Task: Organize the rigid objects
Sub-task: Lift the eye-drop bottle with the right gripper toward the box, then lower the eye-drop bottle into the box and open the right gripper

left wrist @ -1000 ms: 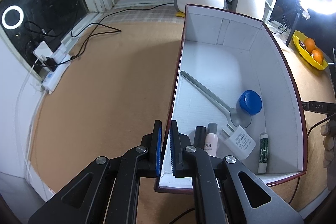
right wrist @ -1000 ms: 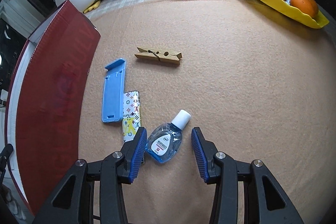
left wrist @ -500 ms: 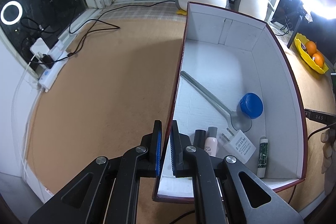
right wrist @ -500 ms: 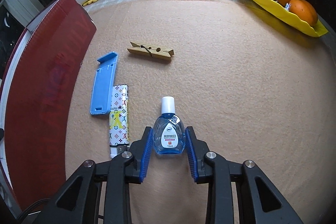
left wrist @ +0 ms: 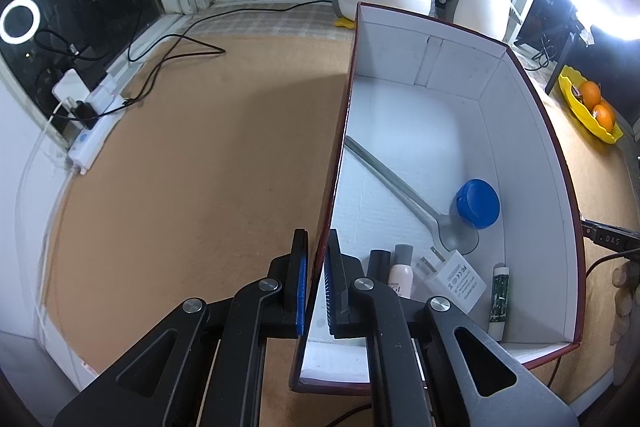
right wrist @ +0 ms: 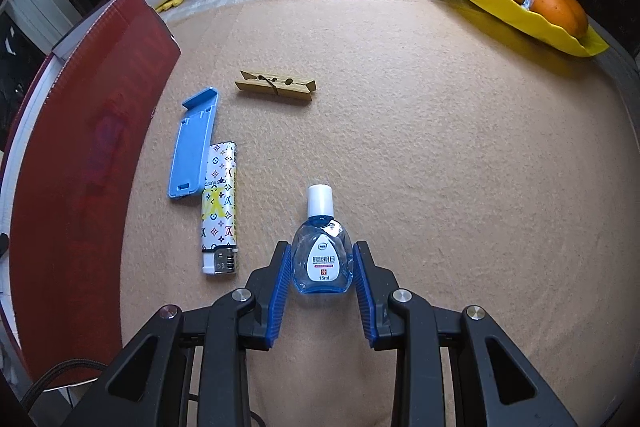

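While the left gripper [left wrist: 316, 283] stays clamped on the box [left wrist: 532, 131] wall, the right gripper [right wrist: 322, 277] grips the eye-drop bottle [right wrist: 322, 259] on the tabletop, cap pointing away along the fingers, box to its left.

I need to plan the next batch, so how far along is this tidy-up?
Partly done. The box already holds a spoon, blue cap, charger plug and some small tubes. The left gripper pinches the box wall; the right gripper grips the eye-drop bottle. The lighter, blue plastic piece and clothespin remain on the table.
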Motion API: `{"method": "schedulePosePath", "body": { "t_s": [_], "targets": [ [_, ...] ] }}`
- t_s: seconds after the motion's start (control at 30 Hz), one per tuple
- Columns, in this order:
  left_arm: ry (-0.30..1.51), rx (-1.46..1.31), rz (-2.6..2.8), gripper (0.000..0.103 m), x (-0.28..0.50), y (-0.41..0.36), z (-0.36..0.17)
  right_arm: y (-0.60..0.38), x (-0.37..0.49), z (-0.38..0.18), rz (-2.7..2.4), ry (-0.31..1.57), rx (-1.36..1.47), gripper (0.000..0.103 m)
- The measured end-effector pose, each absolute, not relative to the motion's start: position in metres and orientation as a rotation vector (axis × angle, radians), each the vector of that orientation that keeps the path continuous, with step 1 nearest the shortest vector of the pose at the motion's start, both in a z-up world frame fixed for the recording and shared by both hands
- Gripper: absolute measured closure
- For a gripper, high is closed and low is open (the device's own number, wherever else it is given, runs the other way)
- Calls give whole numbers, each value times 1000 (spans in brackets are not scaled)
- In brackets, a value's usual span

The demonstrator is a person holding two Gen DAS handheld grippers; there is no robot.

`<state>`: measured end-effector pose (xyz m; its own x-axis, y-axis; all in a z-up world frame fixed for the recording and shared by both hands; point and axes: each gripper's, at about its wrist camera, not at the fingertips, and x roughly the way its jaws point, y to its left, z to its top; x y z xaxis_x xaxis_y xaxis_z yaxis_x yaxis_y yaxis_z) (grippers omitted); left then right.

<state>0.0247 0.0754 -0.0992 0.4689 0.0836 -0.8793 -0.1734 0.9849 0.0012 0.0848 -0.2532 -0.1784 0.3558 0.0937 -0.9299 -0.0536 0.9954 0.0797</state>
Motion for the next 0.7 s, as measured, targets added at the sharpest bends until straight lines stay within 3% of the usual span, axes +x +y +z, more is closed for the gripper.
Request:
{"method": "schedulePosePath", "body": {
  "t_s": [0.7],
  "targets": [
    [1050,-106,115,97,18,79,-101,-178,38,-86,283,1016,-21,75]
  ]
}}
